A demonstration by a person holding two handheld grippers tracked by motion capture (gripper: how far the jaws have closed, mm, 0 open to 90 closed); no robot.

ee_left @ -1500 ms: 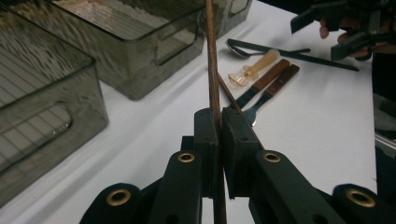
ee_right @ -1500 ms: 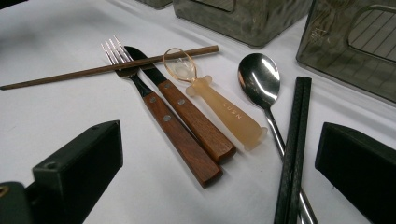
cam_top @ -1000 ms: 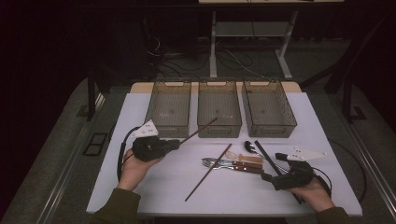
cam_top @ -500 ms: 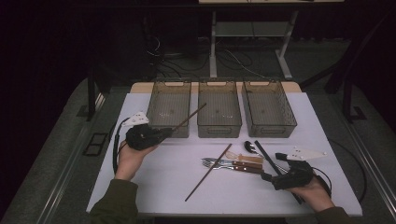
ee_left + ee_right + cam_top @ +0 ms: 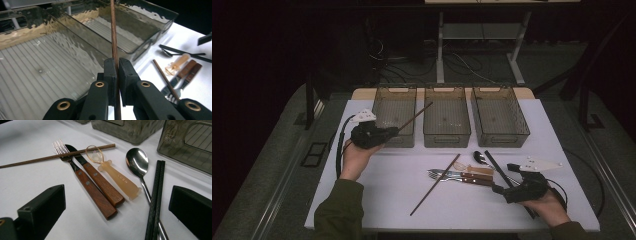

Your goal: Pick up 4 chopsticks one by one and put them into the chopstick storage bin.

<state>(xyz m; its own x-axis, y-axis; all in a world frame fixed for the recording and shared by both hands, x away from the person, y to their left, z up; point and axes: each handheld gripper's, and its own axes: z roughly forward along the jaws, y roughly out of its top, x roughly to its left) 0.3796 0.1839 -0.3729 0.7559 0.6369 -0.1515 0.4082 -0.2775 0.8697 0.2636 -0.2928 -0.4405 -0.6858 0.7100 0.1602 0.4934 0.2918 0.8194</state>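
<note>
Right claw (image 5: pixel 512 187), at the near right of the table (image 5: pixel 377 200), rests in the person's hand, jaws wide apart, aimed at the fork (image 5: pixel 72 165), knife (image 5: pixel 100 182), spoon (image 5: pixel 137 163) and black chopsticks (image 5: pixel 156 195). Left claw (image 5: pixel 387 134), held raised with forearm extended, is clamped on a brown chopstick (image 5: pixel 113 37) angled over the left bin (image 5: pixel 394 115)

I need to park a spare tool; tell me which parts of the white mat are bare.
The white mat is bare from its left edge to the loose brown chopstick, below the left bin. Its near edge is also bare. Crowded: the cutlery cluster by the right hand-held gripper.
</note>
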